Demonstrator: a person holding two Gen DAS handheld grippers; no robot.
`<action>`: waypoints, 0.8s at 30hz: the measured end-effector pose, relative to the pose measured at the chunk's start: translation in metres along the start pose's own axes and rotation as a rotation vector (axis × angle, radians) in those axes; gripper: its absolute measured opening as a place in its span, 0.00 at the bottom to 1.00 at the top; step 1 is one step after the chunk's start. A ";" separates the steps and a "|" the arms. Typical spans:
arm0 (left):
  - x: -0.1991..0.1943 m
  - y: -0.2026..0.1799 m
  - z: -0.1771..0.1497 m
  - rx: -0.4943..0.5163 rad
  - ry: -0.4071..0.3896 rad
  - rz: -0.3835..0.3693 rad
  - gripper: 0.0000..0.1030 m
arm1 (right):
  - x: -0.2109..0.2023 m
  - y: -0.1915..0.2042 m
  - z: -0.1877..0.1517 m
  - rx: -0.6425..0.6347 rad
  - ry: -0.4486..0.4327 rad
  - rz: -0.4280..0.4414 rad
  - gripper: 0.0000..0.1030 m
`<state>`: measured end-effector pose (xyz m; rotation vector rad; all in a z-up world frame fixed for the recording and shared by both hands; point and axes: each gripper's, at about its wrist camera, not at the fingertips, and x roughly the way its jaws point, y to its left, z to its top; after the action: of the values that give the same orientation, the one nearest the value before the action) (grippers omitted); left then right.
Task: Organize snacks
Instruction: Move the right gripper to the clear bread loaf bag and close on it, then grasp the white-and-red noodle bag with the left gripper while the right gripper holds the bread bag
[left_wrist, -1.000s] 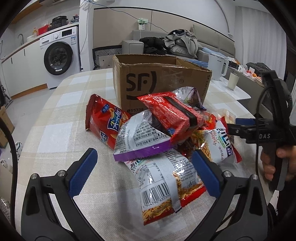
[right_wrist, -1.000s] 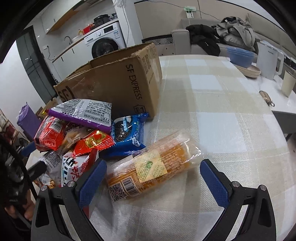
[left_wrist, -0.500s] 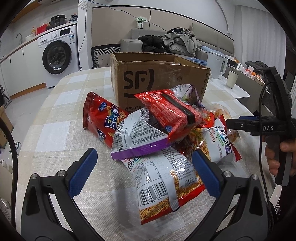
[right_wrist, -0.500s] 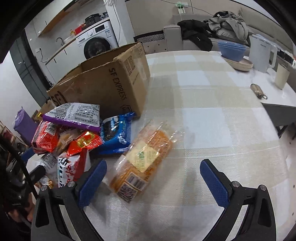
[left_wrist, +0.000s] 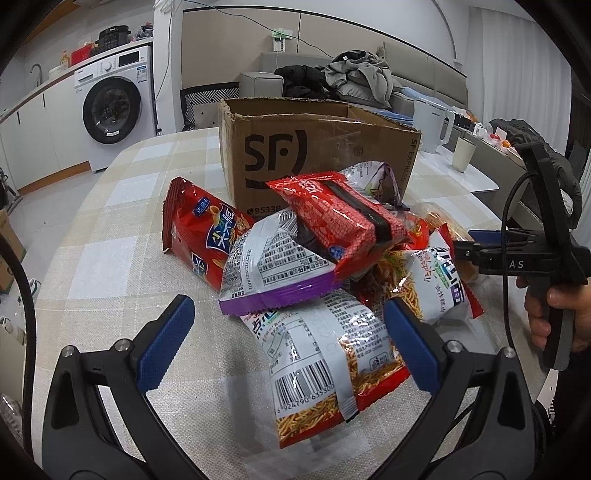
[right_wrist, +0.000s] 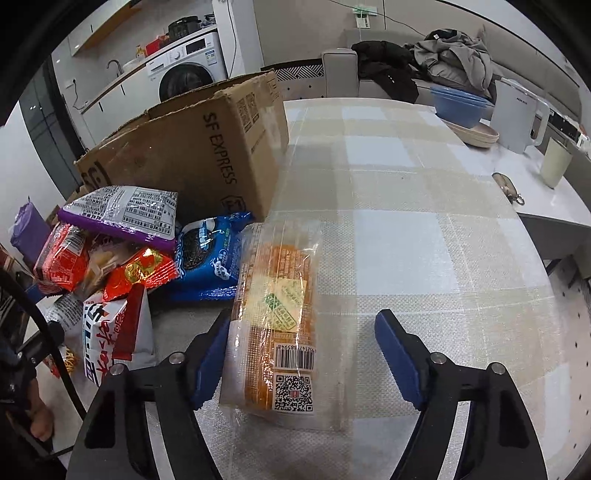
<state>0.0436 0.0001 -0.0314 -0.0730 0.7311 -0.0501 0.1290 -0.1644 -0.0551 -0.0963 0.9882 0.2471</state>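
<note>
A heap of snack bags lies before the open cardboard box (left_wrist: 314, 155): a red pack (left_wrist: 199, 236), a purple-edged silver bag (left_wrist: 273, 273), a red noodle pack (left_wrist: 343, 221) and a noodle-snack bag (left_wrist: 325, 369). My left gripper (left_wrist: 288, 314) hovers open over the near bag. In the right wrist view a clear-wrapped orange pack (right_wrist: 280, 314) lies lengthwise between the closing jaws of my right gripper (right_wrist: 303, 325). The left pad sits against the wrapper and the right pad stands off it. A blue cookie pack (right_wrist: 207, 258) lies beside the box (right_wrist: 207, 155).
The checked tablecloth (right_wrist: 406, 221) stretches bare to the right of the orange pack. Blue bowls (right_wrist: 461, 107), a white kettle (right_wrist: 517, 110) and a cup (right_wrist: 556, 166) stand on a side counter. A hand (left_wrist: 561, 317) holds the right gripper's handle.
The orange pack swung from lying crosswise to lengthwise between the right jaws, and those jaws have narrowed around it. The left gripper and the heap look unchanged.
</note>
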 end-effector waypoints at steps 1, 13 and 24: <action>0.000 0.000 0.000 0.000 0.000 0.001 0.99 | 0.000 0.001 0.000 -0.010 -0.002 -0.004 0.68; 0.005 0.000 -0.005 0.018 0.028 -0.014 0.99 | -0.011 0.006 -0.005 -0.058 -0.061 0.031 0.37; 0.017 0.002 -0.011 -0.026 0.109 -0.094 0.95 | -0.027 0.014 -0.002 -0.070 -0.123 0.060 0.37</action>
<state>0.0490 -0.0001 -0.0514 -0.1300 0.8371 -0.1351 0.1098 -0.1556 -0.0332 -0.1146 0.8607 0.3387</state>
